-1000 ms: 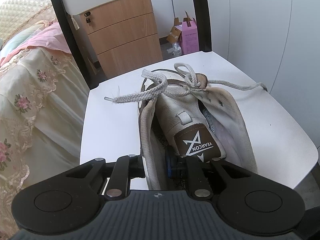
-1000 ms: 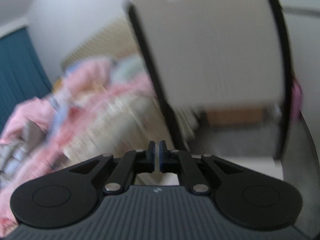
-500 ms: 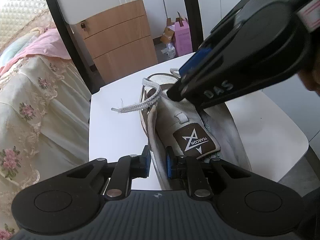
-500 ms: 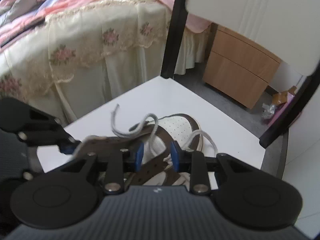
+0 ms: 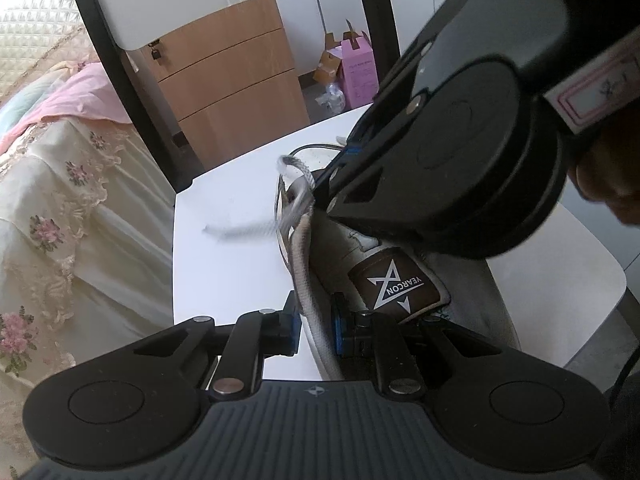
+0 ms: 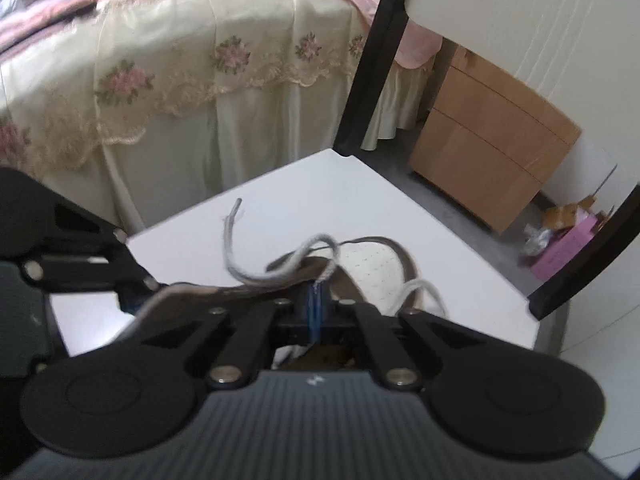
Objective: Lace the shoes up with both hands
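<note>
Two grippers busy on the shoe point(image 5: 404, 280) on the white chair seat point(image 5: 224, 264) — left gripper point(image 5: 316, 330) clamps its soft collar, right gripper point(image 6: 316, 306) just snapped closed on the limp, light lace point(image 6: 280, 270) — best pinched near its stiff tip.

A white shoe point(image 5: 400, 264) with brown trim lies at the middle right of the left wrist view, its tongue bearing a brown label with a white logo. Its grey-white lace point(image 6: 280, 268) loops up over the collar at the centre of the right wrist view, one loose end curling toward the upper left
</note>
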`<state>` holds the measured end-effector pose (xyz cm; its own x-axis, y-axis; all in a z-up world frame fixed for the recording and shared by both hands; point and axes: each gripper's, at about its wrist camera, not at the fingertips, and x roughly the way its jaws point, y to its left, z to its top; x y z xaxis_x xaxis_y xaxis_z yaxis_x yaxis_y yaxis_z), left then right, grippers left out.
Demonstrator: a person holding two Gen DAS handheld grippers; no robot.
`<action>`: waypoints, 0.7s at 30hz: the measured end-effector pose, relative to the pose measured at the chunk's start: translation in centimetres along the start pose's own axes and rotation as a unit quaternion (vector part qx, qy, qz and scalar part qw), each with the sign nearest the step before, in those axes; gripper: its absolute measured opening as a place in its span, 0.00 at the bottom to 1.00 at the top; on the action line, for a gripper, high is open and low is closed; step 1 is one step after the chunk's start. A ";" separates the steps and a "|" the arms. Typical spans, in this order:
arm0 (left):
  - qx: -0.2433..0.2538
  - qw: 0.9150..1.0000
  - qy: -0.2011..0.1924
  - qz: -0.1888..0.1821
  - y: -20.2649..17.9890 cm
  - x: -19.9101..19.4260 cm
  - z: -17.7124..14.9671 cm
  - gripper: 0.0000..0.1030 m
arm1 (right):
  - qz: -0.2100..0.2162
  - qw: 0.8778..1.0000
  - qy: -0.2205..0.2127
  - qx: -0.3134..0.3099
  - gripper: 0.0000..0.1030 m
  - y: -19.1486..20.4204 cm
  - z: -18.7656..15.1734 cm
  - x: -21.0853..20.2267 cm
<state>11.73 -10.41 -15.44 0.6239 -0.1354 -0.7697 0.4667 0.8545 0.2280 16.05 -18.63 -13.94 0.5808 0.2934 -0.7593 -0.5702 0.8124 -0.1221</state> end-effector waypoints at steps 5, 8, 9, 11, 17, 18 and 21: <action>-0.007 1.000 0.001 -0.006 0.1 0.5 -0.1 0.17 | 0.034 0.993 -0.026 0.114 0.02 -2.4 -1.0 -0.4; -0.012 1.000 0.008 -0.006 0.1 0.8 0.0 0.17 | 0.060 0.980 -0.055 0.183 0.02 -4.0 -1.0 -1.3; -0.014 1.000 0.012 -0.005 0.2 0.8 0.0 0.17 | 0.070 0.976 -0.064 0.196 0.01 -4.3 -1.0 -1.7; -0.013 1.000 0.017 -0.008 0.3 0.9 0.1 0.17 | 0.082 0.972 -0.078 0.207 0.01 -4.5 -1.1 -2.3; 0.007 1.000 0.017 -0.007 -0.2 0.8 0.1 0.16 | 0.111 0.961 -0.113 0.227 0.01 -4.4 -1.0 -3.4; 0.015 1.000 0.015 -0.011 -0.5 0.9 0.2 0.16 | 0.118 0.958 -0.122 0.230 0.01 -4.3 -0.7 -3.8; 0.024 0.999 0.014 -0.015 -0.8 1.2 0.4 0.16 | 0.143 0.944 -0.165 0.247 0.01 -4.3 0.1 -5.4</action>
<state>12.38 -11.45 -16.35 0.5920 -0.1459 -0.7926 0.5152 0.8248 0.2330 15.40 -23.63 -9.25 0.6402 0.6114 -0.4651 -0.4387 0.7880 0.4321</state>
